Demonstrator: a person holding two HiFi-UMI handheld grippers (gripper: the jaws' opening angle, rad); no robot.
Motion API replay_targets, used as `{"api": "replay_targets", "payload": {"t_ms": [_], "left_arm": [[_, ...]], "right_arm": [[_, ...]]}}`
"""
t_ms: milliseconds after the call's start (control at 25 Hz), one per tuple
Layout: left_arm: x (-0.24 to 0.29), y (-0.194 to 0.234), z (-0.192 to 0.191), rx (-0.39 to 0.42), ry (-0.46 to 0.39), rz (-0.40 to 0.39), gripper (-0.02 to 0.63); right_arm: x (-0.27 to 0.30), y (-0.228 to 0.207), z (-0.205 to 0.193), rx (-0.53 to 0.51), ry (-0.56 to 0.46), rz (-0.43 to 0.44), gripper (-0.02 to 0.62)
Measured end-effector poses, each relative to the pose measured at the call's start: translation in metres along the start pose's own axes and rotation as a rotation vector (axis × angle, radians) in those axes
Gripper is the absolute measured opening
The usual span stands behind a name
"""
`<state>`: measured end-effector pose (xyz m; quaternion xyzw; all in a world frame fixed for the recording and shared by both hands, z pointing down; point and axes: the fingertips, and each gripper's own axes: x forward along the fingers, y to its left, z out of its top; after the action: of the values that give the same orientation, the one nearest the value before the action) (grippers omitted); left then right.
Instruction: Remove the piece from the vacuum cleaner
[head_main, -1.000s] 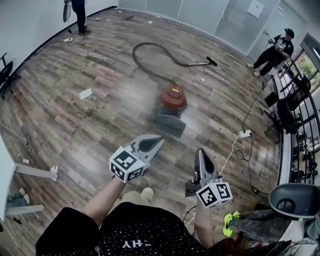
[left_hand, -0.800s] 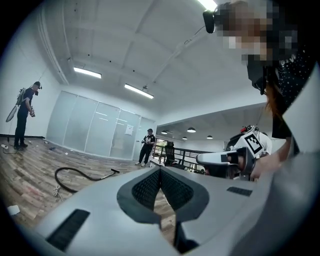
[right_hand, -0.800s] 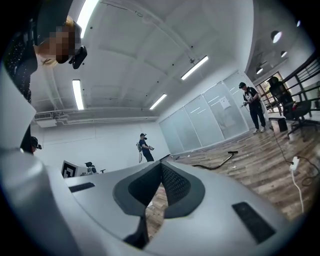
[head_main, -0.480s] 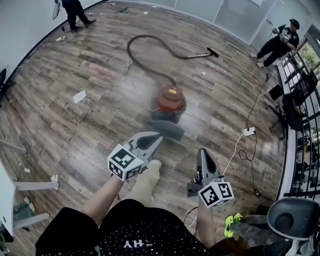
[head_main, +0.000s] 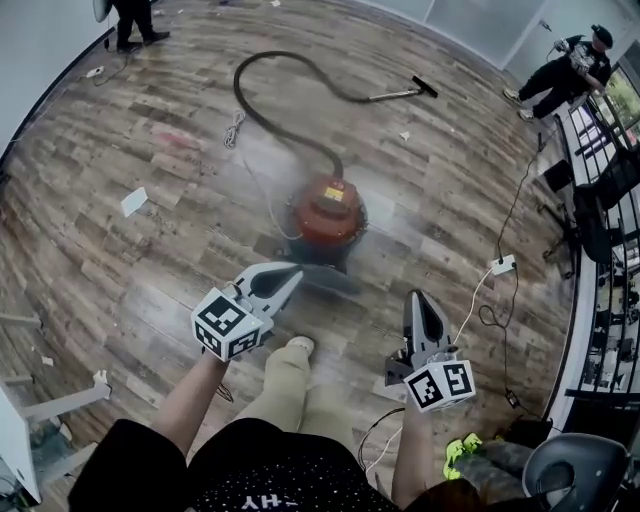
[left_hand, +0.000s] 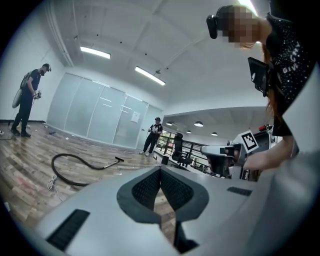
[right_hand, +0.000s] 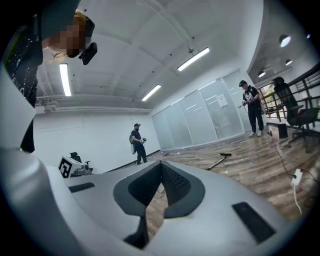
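Observation:
The vacuum cleaner (head_main: 328, 208) is a red canister on a grey base, standing on the wooden floor in the head view. Its black hose (head_main: 262, 118) loops away to a wand with a floor nozzle (head_main: 405, 92). My left gripper (head_main: 296, 270) is shut and empty, its tip just short of the canister's near side. My right gripper (head_main: 415, 297) is also shut and empty, and sits to the right of the canister and nearer to me. The left gripper view shows its shut jaws (left_hand: 160, 170) and the hose (left_hand: 70, 170) beyond. The right gripper view shows shut jaws (right_hand: 161, 164) and the wand (right_hand: 220, 160).
A white power strip (head_main: 502, 265) with its cable lies on the floor at the right. Office chairs (head_main: 600, 210) stand along a railing at the far right. One person (head_main: 570, 65) stands at the upper right, another (head_main: 130, 20) at the top left. A paper (head_main: 133, 201) lies on the left floor.
The view has closed in on the vacuum cleaner, which now sits lower and nearer. Both grippers have travelled forward toward it, still shut; the left tip now reaches close to the canister.

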<state>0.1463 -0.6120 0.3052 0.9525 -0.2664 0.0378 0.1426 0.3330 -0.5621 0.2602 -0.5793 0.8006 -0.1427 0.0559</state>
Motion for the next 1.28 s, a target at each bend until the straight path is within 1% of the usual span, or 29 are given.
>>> {"api": "replay_targets", "payload": {"t_ms": [120, 240, 440, 560, 640, 760, 840, 960, 1080, 1160, 1240, 1280], "left_arm": [[0.017, 0.024, -0.023, -0.005, 0.011, -0.005, 0.008], [0.034, 0.044, -0.051, 0.012, 0.018, -0.009, 0.008], [0.057, 0.075, -0.120, -0.012, 0.013, 0.023, 0.008], [0.068, 0.086, -0.160, -0.012, 0.005, 0.016, 0.008], [0.076, 0.093, -0.187, -0.005, -0.010, 0.002, 0.008], [0.085, 0.109, -0.228, -0.017, -0.050, -0.012, 0.008], [0.092, 0.123, -0.258, -0.017, -0.065, -0.022, 0.008], [0.104, 0.142, -0.298, 0.022, -0.083, -0.023, 0.008], [0.114, 0.153, -0.332, 0.049, -0.118, -0.002, 0.008], [0.115, 0.158, -0.345, 0.066, -0.147, 0.015, 0.008], [0.114, 0.160, -0.348, 0.115, -0.185, 0.035, 0.009], [0.113, 0.160, -0.346, 0.146, -0.207, 0.048, 0.009]], "right_arm": [[0.017, -0.040, -0.017, 0.018, -0.025, -0.026, 0.011], [0.030, -0.072, -0.044, -0.015, -0.036, -0.016, 0.011], [0.044, -0.102, -0.103, -0.049, -0.055, 0.078, 0.011], [0.051, -0.112, -0.146, -0.064, -0.044, 0.102, 0.011], [0.055, -0.122, -0.175, -0.052, -0.054, 0.113, 0.011], [0.060, -0.146, -0.216, 0.012, -0.106, 0.122, 0.011], [0.062, -0.162, -0.244, 0.023, -0.133, 0.124, 0.011], [0.071, -0.181, -0.292, -0.028, -0.123, 0.134, 0.011], [0.077, -0.192, -0.334, -0.061, -0.130, 0.140, 0.011], [0.079, -0.191, -0.352, -0.065, -0.147, 0.164, 0.011], [0.080, -0.189, -0.365, -0.064, -0.145, 0.195, 0.012], [0.080, -0.189, -0.371, -0.066, -0.134, 0.207, 0.024]]}}
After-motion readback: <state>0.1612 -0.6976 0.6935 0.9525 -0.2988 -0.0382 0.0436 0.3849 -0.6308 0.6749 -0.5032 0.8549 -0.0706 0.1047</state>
